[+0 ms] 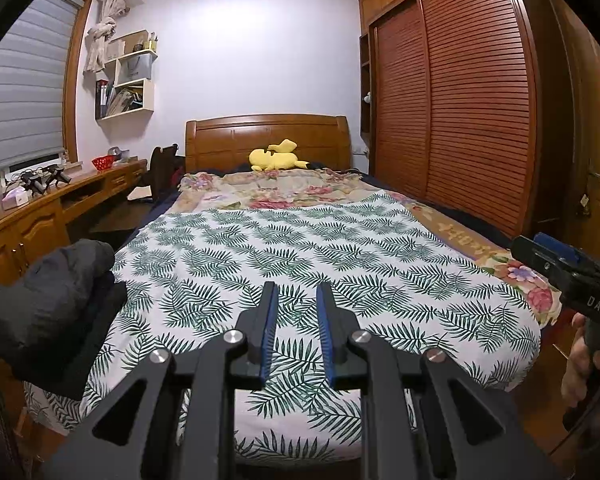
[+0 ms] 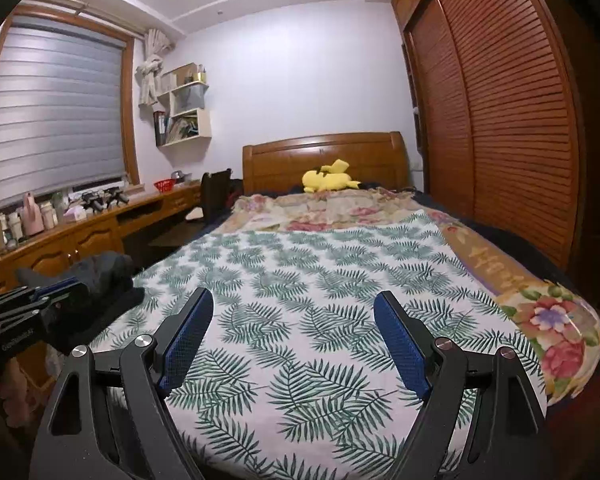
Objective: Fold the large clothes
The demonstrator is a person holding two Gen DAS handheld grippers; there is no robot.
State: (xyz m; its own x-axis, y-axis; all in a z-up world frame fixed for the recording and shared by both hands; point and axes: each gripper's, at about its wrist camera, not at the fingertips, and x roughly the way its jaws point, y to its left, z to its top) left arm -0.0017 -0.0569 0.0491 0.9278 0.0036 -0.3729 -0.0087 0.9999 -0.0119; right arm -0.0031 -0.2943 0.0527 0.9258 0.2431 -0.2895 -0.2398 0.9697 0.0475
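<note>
A dark grey-black garment (image 1: 48, 296) lies bunched at the front left corner of the bed; it also shows in the right wrist view (image 2: 104, 276). My left gripper (image 1: 297, 292) hovers above the foot of the bed, jaws a narrow gap apart and empty, to the right of the garment. My right gripper (image 2: 293, 304) is wide open and empty above the leaf-print sheet (image 2: 300, 280). The right gripper's body shows at the right edge of the left wrist view (image 1: 560, 268). The left gripper's body shows at the left of the right wrist view (image 2: 32, 312), next to the garment.
A leaf-print sheet (image 1: 300, 248) covers the bed over a floral quilt (image 1: 268, 188). A yellow plush toy (image 1: 276, 156) lies by the wooden headboard (image 1: 266, 132). A wooden desk (image 1: 40, 208) runs along the left; a louvred wardrobe (image 1: 460, 100) stands right.
</note>
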